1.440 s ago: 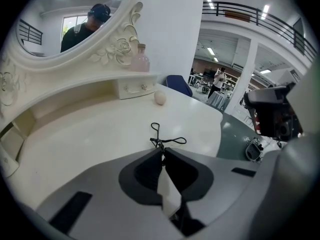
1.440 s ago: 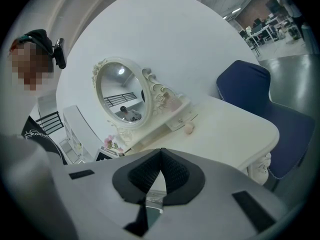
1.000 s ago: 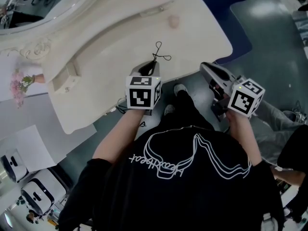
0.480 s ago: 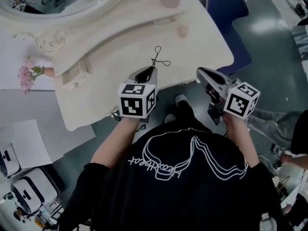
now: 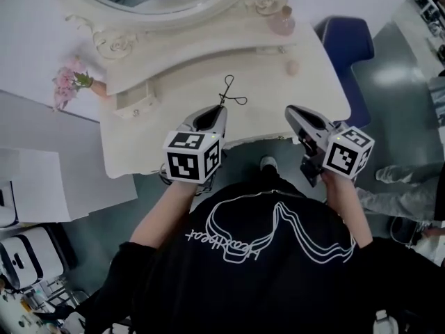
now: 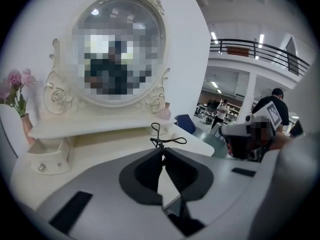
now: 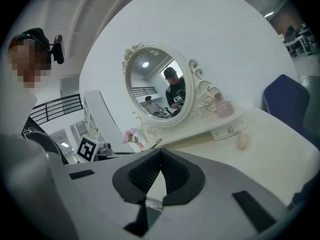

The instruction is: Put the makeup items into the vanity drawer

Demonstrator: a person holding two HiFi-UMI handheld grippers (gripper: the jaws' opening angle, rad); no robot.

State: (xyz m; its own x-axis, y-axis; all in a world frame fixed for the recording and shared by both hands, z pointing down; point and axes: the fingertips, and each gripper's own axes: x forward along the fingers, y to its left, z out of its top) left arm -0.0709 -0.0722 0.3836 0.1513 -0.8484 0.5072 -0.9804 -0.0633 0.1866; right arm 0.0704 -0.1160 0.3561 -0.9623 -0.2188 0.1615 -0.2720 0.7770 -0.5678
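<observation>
We see the left gripper clamped on a black eyelash curler, which sticks out over the vanity top near the front edge. Right gripper is pinched together, holding nothing, just off that edge. Small drawer under the shelf on the left, pink sponge on the right.

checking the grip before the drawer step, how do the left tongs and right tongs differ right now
The left tongs pinch an eyelash curler; the right tongs are shut on nothing. In the head view the left tongs slant rightward, the right tongs leftward. Both hover near the front edge of the vanity.
</observation>
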